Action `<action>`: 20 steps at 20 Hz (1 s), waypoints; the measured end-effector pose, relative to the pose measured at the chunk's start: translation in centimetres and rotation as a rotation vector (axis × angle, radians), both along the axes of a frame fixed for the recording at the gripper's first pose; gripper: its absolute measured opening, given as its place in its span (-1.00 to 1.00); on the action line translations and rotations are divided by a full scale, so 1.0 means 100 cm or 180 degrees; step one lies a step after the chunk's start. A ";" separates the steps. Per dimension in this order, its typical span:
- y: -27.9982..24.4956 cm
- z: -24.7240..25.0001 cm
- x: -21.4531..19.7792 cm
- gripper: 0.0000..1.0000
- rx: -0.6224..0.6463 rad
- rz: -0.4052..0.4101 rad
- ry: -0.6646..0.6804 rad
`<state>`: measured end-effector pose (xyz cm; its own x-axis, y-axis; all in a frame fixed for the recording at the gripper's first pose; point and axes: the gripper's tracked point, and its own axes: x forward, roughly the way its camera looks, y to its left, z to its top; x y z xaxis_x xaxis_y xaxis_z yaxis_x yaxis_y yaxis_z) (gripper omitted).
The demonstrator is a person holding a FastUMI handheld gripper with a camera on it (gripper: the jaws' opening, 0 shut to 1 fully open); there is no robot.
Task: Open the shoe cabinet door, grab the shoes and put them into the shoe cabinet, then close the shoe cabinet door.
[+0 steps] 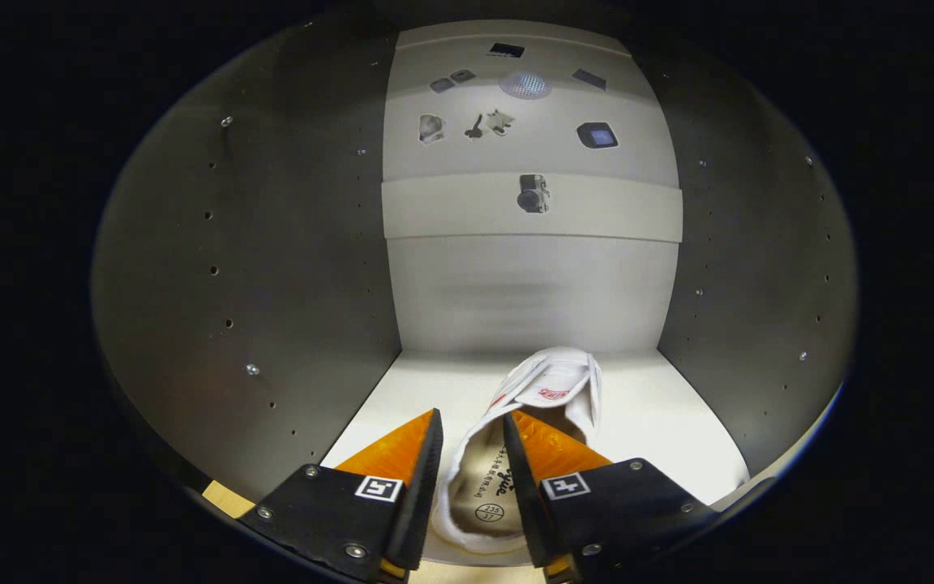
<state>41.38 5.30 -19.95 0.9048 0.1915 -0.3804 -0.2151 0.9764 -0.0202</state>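
A white slip-on shoe (556, 389) lies on the pale floor (661, 422) inside the shoe cabinet, toe pointing toward the back wall (532, 292). My gripper (471, 414) reaches into the cabinet and straddles the shoe's left side wall near the heel. One finger (402, 454) is outside the shoe and the other finger (548, 454) is over its insole. The fingers stand apart, with the shoe wall and some insole showing in the gap, so the gripper is open. The cabinet door is hidden.
Grey side walls with rows of small holes close in on the left (272, 284) and right (759, 284). A pale crosspiece (451, 207) with a metal fitting spans the back higher up. Bare floor lies to the right of the shoe.
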 end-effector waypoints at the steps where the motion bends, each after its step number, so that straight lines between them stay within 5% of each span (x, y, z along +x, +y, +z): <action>1: 0.001 0.000 0.000 0.01 0.0006 -0.0002 0.0000; 11: 0.004 0.022 -0.008 0.36 0.0052 -0.0035 -0.0139; 15: 0.000 0.048 -0.026 0.40 0.0076 -0.0084 -0.0304; 20: -0.012 0.083 -0.068 0.71 0.0119 -0.0180 -0.0477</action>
